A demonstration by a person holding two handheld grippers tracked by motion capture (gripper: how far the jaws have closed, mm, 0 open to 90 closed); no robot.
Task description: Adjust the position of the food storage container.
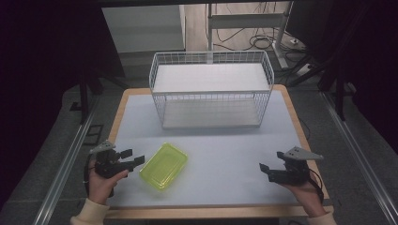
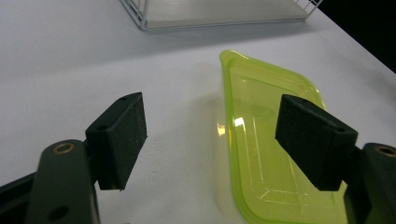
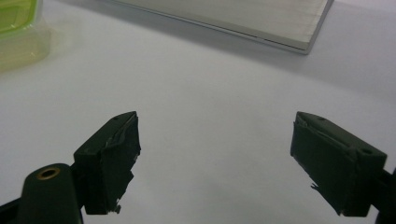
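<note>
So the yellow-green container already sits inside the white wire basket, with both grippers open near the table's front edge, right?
Not quite. The yellow-green container lies on the table, in front of the white wire basket, not inside it, as the high view shows. The left gripper and right gripper are open.

The right gripper view's edge cuts off the green container (image 3: 18, 32).

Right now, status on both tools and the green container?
Left tool open, just short of green container, not touching. Right tool open, empty, far side of table. Container flat on table, wire basket behind; nothing between.
</note>
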